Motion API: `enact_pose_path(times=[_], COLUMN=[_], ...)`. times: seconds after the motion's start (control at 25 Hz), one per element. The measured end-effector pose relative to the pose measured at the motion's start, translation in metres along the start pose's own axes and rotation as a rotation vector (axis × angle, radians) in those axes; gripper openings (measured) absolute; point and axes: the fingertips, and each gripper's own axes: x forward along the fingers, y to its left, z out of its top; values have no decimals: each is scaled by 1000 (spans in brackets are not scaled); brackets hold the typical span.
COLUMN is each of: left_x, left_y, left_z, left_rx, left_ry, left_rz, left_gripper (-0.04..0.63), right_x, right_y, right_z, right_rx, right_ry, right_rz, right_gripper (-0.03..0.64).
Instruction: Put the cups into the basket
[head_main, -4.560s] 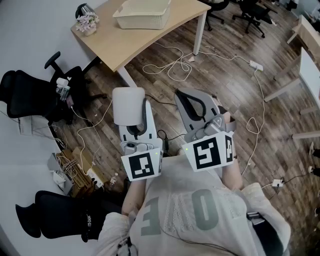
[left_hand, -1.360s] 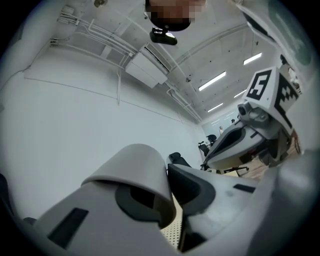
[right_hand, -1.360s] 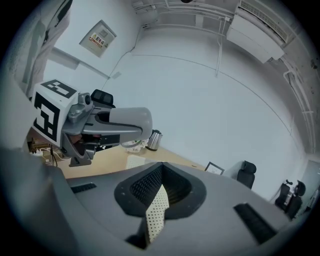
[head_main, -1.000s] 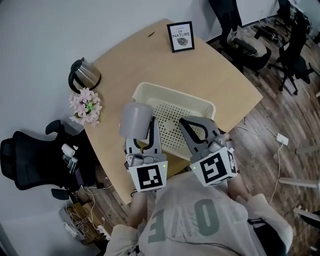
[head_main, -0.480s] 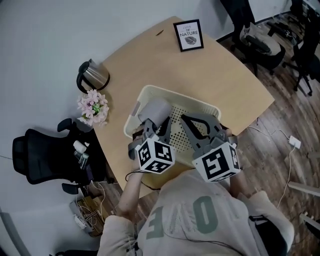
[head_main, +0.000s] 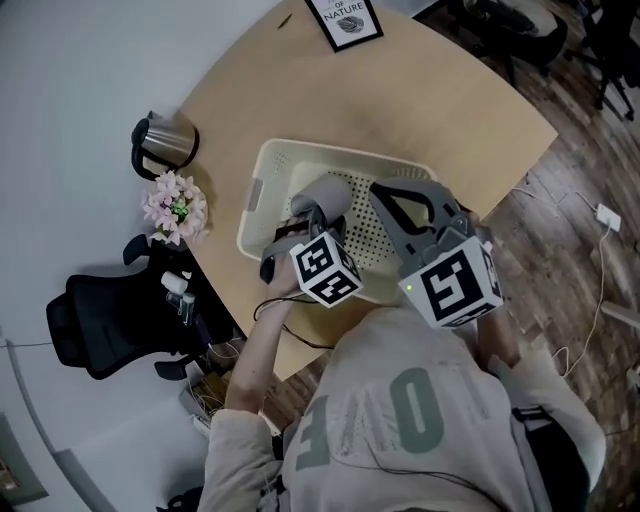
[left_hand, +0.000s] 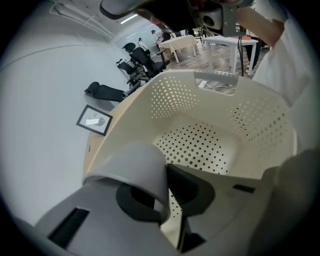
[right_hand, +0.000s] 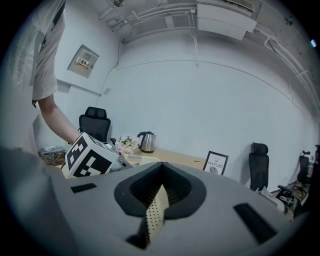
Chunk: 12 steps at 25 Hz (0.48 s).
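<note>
Counted from the left: one chair (head_main: 105, 325), one kettle (head_main: 163, 145), one bunch of flowers (head_main: 173, 208), one basket (head_main: 258, 170), one cup (head_main: 322, 193), one frame (head_main: 343, 20), all but the chair on one table (head_main: 450, 100). Two grippers, each with one marker cube.

Left gripper (head_main: 303, 218): clamped on the cup's wall, one jaw inside the mouth, the other outside. Cup grey, tipped over, right at the jaw tips, inside the basket's left half above the dotted floor. Touching that floor or not: cannot tell.

Right gripper (head_main: 383, 190): jaws together, tips meeting, nothing pinched. Over the basket's right half, just right of the cup and apart from it.

Against half a second back: cup then higher, at the basket's left rim, now deeper inside and further right. Against a second back: cup then above the near rim, outside the basket. Further back: both grippers over wood floor, well short of the table, cup already in the same grip, right jaws already together.
</note>
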Motion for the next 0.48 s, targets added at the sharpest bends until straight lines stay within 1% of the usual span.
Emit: enact_pose_path(times=[0.12,0.24,0.36,0.48], left_x=[15,28,37,40], left_y=[-10,-19,-23,-26], left_z=[-3,-8,-12,-26], left_rx=[47,131,187,246], left_ry=[43,111,146,200], left_rz=[-59,-107,-146,-184], left_gripper=[55,55,55,55], right_x=[-1,-4,-4,0], right_y=[-1,-1,-3,-3], right_z=[-10,-19,-27,-32], right_rx=[15,23,34,40], right_ry=[47,65,81,90], right_rz=[10,14,11,20], right_gripper=[-2,-2,-2,-2])
